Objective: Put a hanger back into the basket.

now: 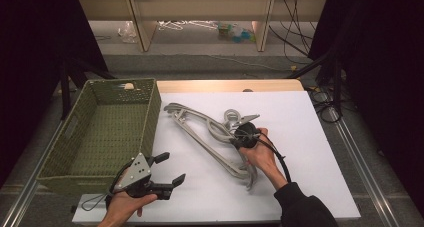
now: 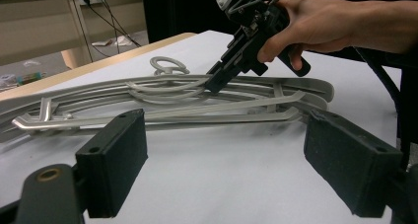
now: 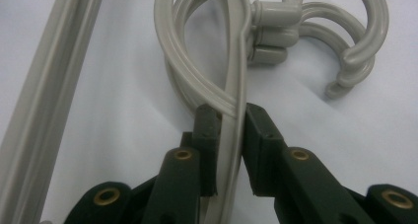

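Observation:
A stack of grey plastic hangers [image 1: 210,132] lies across the middle of the white tabletop [image 1: 300,137], hooks toward the far side. My right gripper [image 1: 239,135] points down onto the stack near the necks. In the right gripper view its black jaws [image 3: 229,120] are shut on a thin curved bar of one hanger [image 3: 231,61], just below the hooks [image 3: 355,46]. My left gripper [image 1: 172,168] rests near the front edge, open, with nothing between its pads [image 2: 118,160]. In the left gripper view the hangers [image 2: 162,103] lie ahead of it, with the right gripper [image 2: 214,83] tipped into them.
A green woven basket [image 1: 150,117] stands at the left edge of the table, beside the left gripper. A cable trails from the right gripper along the forearm [image 1: 280,162]. Beyond the table are wooden shelf legs and floor clutter [image 1: 235,32].

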{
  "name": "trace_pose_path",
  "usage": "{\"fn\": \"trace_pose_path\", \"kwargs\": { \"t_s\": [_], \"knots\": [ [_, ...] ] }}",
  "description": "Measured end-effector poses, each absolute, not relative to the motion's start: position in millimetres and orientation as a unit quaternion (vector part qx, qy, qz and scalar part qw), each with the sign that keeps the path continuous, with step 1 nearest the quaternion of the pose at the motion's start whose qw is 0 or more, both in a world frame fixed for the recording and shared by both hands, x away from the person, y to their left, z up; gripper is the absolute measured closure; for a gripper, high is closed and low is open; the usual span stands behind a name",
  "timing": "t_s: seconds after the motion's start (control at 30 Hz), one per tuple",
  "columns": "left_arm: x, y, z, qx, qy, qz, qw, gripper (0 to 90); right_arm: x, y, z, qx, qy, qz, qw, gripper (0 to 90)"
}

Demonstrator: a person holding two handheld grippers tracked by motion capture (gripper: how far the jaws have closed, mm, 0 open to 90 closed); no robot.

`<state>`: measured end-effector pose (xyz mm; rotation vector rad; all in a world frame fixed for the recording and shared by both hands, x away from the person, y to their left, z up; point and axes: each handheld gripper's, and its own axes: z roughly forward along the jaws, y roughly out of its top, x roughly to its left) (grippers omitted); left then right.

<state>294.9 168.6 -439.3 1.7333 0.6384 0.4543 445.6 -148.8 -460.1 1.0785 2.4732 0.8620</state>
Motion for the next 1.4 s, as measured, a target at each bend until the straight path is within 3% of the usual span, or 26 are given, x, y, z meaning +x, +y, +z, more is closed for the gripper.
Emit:
{"fn": "trace_pose_path", "kwargs": {
  "t_s": [0.2, 0.3, 0.37, 0.63, 1.2, 1.4],
  "knots": [
    [296, 169, -440, 0.744, 0.266, 0.196, 0.581, 16.6, 443, -154, -449, 0.378, 0.859, 0.31, 0.153, 79.5],
    [296, 170, -439, 0.744, 0.273, 0.195, 0.577, 16.8, 443, -154, -447, 0.363, 0.855, 0.325, 0.178, 81.5],
    [296, 170, -439, 0.744, 0.274, 0.194, 0.578, 16.8, 441, -154, -443, 0.361, 0.86, 0.325, 0.159, 81.7],
    [296, 170, -440, 0.745, 0.273, 0.195, 0.577, 16.9, 432, -155, -432, 0.324, 0.869, 0.334, 0.168, 81.8],
    [300, 166, -428, 0.738, 0.323, 0.221, 0.549, 17.3, 380, -188, -405, 0.238, 0.882, 0.371, 0.166, 81.9],
    [308, 152, -421, 0.758, 0.303, 0.214, 0.536, 16.6, 365, -193, -402, 0.207, 0.887, 0.377, 0.166, 81.9]
  ]
}}
